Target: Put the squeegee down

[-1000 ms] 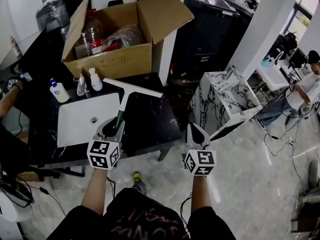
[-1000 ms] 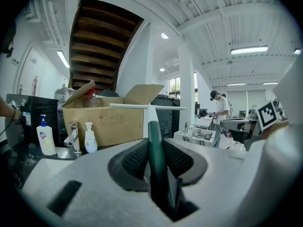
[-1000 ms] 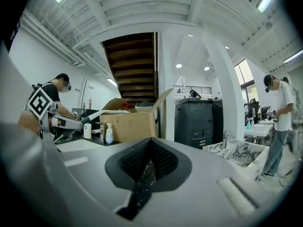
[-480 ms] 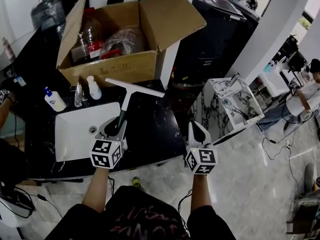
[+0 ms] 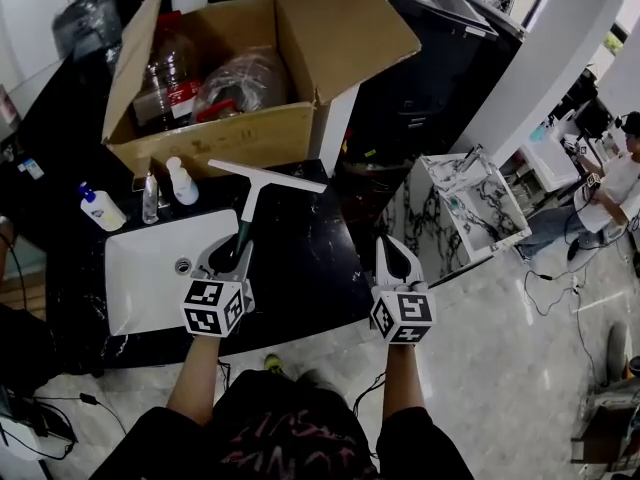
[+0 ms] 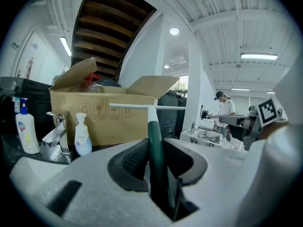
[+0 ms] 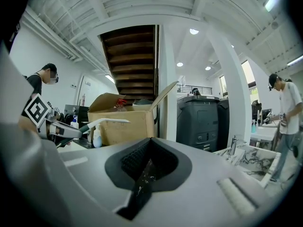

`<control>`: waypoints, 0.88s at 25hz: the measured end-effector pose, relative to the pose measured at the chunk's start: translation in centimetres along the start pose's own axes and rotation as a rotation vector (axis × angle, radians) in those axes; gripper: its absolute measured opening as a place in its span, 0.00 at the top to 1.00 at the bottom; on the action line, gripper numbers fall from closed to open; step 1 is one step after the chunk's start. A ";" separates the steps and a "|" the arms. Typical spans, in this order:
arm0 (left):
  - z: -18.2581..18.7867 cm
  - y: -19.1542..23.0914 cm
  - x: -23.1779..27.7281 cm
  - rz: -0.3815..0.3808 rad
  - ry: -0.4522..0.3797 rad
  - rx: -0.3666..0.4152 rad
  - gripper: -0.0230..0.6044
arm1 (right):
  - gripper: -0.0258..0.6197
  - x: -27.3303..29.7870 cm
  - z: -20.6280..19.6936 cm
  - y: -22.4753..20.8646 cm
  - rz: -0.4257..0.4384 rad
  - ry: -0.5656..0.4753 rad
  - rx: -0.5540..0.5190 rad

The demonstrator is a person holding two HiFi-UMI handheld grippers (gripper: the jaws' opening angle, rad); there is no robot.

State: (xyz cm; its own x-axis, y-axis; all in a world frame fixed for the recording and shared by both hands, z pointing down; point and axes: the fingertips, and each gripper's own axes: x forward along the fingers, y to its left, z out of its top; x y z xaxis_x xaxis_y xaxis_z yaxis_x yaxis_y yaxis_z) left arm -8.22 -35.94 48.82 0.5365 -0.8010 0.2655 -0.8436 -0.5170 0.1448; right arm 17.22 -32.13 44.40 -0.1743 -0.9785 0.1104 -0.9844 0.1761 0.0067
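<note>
The squeegee (image 5: 247, 211) has a dark green handle and a long white blade that lies crosswise above the black counter (image 5: 300, 258). My left gripper (image 5: 228, 252) is shut on the handle's lower end, just right of the white sink (image 5: 150, 268). In the left gripper view the handle runs up between the pads of my left gripper (image 6: 153, 144) to the squeegee blade (image 6: 137, 107), in front of the cardboard box. My right gripper (image 5: 392, 252) hangs past the counter's right front corner, shut and empty. In the right gripper view the jaws of my right gripper (image 7: 149, 144) meet, and the squeegee (image 7: 102, 122) shows at the left.
An open cardboard box (image 5: 215, 138) full of bottles and bags stands at the counter's back. A faucet (image 5: 150, 198) and two pump bottles (image 5: 100, 211) stand behind the sink. A small marble stand (image 5: 470, 203) is to the right, and a person (image 5: 620, 168) stands beyond it.
Both grippers have moved forward toward the counter and the box, the left one still carrying the squeegee. The sink and box now lie closer beneath me.
</note>
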 end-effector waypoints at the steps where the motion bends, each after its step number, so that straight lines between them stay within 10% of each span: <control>1: -0.1 0.0 0.3 0.002 0.007 -0.002 0.81 | 0.94 0.3 0.0 -0.2 -0.001 0.001 0.002; 22: -0.3 -0.1 7.8 0.077 0.086 0.012 0.81 | 0.94 6.9 -0.8 -3.8 0.123 -0.018 0.042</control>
State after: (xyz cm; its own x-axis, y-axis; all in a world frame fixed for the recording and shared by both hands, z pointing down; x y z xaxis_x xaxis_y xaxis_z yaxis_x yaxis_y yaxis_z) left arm -3.95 -42.09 51.18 0.4657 -0.8100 0.3562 -0.8818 -0.4587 0.1099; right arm 19.82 -39.42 45.97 -0.2939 -0.9516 0.0897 -0.9557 0.2907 -0.0470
